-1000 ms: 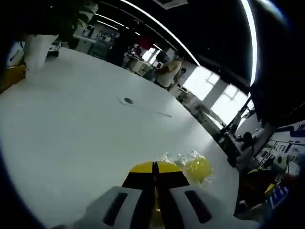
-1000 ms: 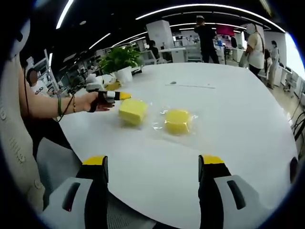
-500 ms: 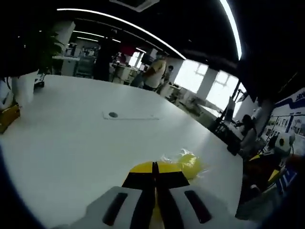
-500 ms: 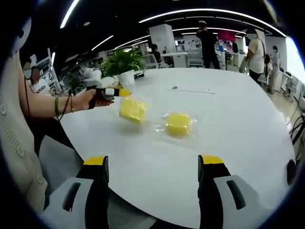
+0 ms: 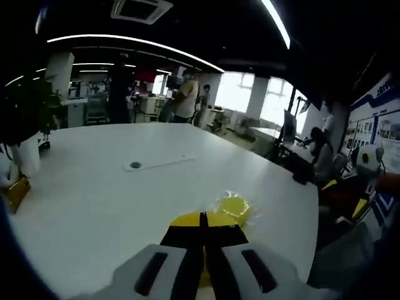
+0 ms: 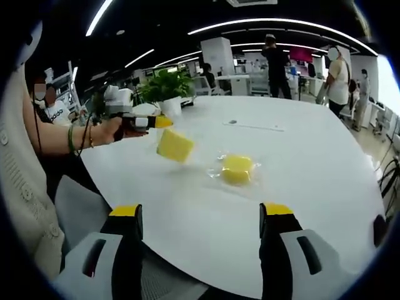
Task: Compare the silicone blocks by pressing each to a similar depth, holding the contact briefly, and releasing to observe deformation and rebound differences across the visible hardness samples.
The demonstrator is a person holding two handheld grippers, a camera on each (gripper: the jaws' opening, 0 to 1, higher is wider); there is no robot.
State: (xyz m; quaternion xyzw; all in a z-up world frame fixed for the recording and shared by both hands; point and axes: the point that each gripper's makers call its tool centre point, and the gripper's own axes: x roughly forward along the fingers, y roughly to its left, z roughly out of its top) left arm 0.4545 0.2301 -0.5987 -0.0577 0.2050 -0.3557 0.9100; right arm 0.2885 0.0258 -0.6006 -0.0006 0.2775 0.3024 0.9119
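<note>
Left tool (image 6: 164, 122): jaws shut, tip touching the upper edge of one yellow block (image 6: 175, 145) at 10 o'clock on the white counter (image 6: 300, 181); second block (image 6: 237, 169) near centre. Right tool (image 6: 201, 215): wide open, empty. My press should go square and slow, matching depth on both.

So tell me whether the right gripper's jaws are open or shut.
Open: the right gripper shows its two yellow-tipped jaws wide apart, bare white table between them.
</note>
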